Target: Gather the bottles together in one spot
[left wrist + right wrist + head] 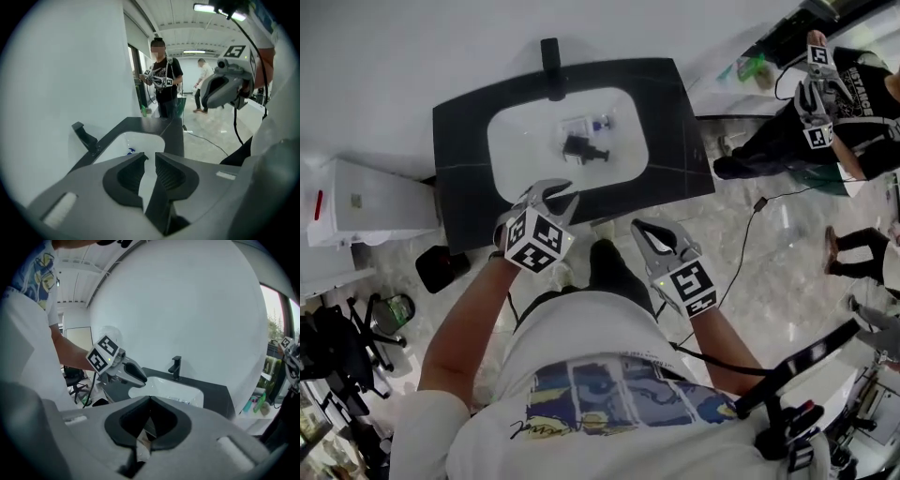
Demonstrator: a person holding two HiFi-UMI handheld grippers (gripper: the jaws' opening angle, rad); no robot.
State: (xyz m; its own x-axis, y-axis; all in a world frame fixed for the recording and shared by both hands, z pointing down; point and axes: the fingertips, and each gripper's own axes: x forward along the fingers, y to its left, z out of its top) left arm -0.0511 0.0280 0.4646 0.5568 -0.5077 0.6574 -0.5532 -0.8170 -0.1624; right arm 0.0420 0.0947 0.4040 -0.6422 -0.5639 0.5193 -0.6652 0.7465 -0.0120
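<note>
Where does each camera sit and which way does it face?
Head view: on the person's head, steeply down at sink and bottles; shows forearms, left gripper, right gripper.
Left gripper view: on that gripper, along parted jaws toward the faucet; shows right gripper.
Right gripper view: on that gripper, over closed jaws toward the sink; shows left gripper.
All share the sink.
</note>
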